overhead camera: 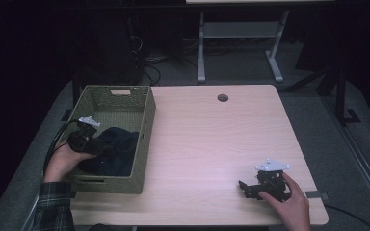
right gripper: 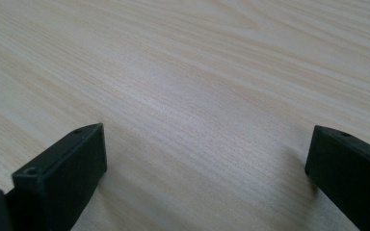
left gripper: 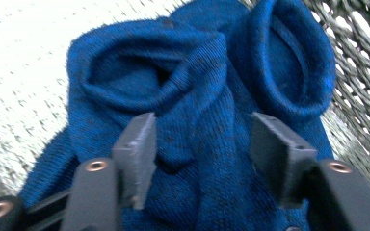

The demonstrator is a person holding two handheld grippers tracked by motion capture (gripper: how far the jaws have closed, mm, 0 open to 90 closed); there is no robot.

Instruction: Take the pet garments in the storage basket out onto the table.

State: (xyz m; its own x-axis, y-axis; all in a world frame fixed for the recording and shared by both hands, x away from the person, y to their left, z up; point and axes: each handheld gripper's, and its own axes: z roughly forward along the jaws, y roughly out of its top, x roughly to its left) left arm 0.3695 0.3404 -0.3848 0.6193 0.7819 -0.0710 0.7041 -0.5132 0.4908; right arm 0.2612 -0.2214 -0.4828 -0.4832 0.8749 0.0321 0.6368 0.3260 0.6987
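A dark blue knitted garment (overhead camera: 115, 150) lies bunched inside a green woven basket (overhead camera: 147, 122) at the table's left. My left gripper (overhead camera: 107, 150) reaches into the basket from the left side. In the left gripper view its jaws stand open just above the blue knitted garment (left gripper: 197, 86), with folds of the knit between and beyond them. My right gripper (overhead camera: 243, 187) rests low on the table near the front right corner, held by a hand. In the right gripper view the right gripper (right gripper: 204, 159) is open wide over bare wood.
The light wooden table (overhead camera: 212, 139) has a round cable hole (overhead camera: 222, 97) near its far edge. A plaid sleeve (overhead camera: 53, 207) comes in at the bottom left. Grey desk legs (overhead camera: 201, 48) and cables stand on the floor beyond the table.
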